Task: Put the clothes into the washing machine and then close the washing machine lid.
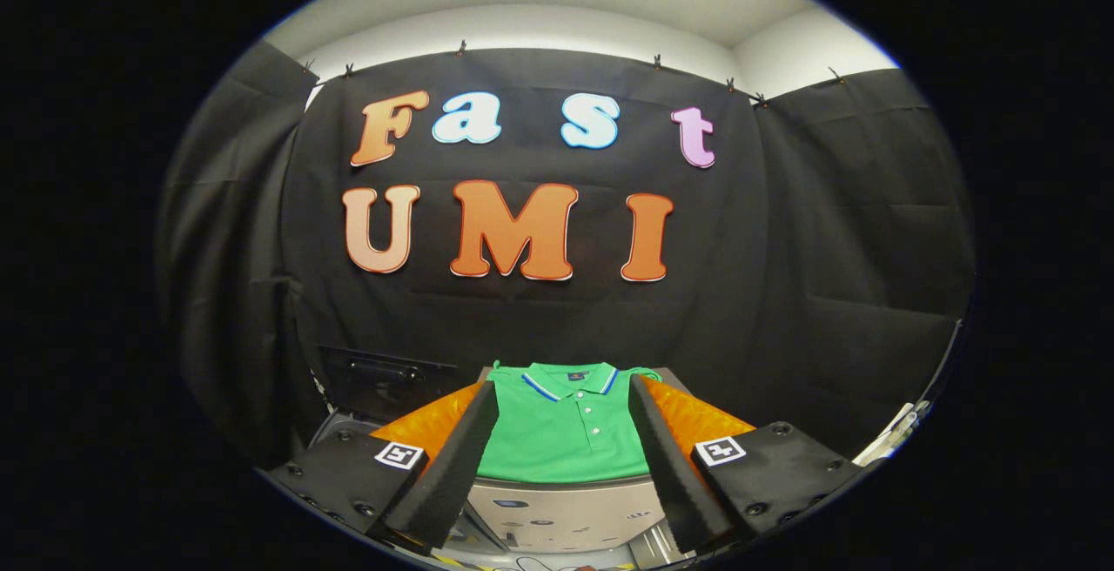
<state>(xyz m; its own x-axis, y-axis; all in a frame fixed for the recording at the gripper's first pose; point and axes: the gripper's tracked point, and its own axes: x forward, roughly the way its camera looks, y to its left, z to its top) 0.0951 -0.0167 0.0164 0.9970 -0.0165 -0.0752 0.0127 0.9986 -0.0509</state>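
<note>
A green polo shirt [566, 436] with a blue-and-white trimmed collar lies flat and buttoned on an orange surface [696, 419], just ahead of my fingers and framed between them. My gripper [561, 392] is open, its fingers spread wide on either side of the shirt without touching it. Left of the orange surface a dark panel with a handle [383, 379] stands upright, seemingly the washing machine's raised lid, with a grey body [335, 427] below it. The inside of the machine is hidden.
A grey panel with small icons [566, 510] sits below the shirt's hem, close under my fingers. Black cloth walls close the booth behind and on both sides. A white object [896, 436] shows at the far right.
</note>
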